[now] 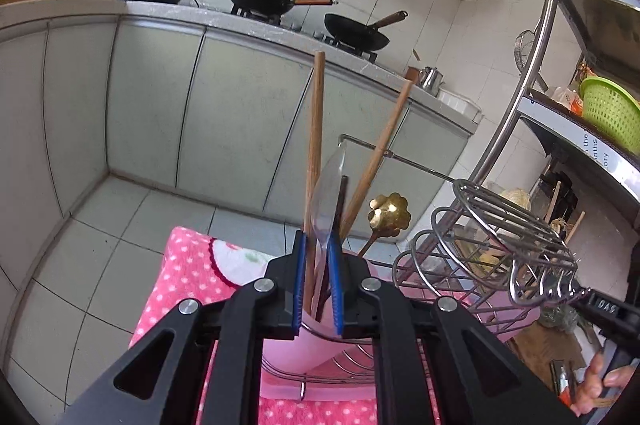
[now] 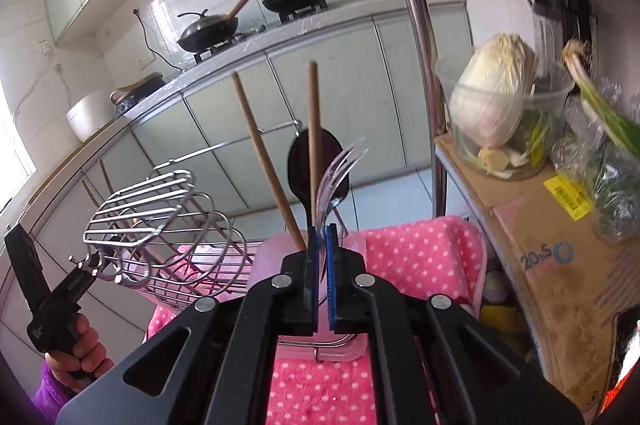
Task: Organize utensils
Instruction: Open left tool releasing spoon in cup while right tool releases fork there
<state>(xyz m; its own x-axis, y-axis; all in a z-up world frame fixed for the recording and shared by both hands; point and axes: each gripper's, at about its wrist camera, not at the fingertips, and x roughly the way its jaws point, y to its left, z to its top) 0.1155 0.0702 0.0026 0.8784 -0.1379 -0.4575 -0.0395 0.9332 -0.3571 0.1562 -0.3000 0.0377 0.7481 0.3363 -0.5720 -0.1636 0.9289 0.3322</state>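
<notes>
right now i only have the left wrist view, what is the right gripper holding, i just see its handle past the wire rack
observer: The right gripper is shut on a clear plastic fork, tines up.
operator: ok and the dark stick in the pink cup behind my clear spoon, what is it
observer: A black spoon, standing bowl up in the pink cup beside the wooden chopsticks.
operator: anything off to that side i should know about
observer: A cabbage in a clear tub sits on a cardboard box, right of the cup.
</notes>
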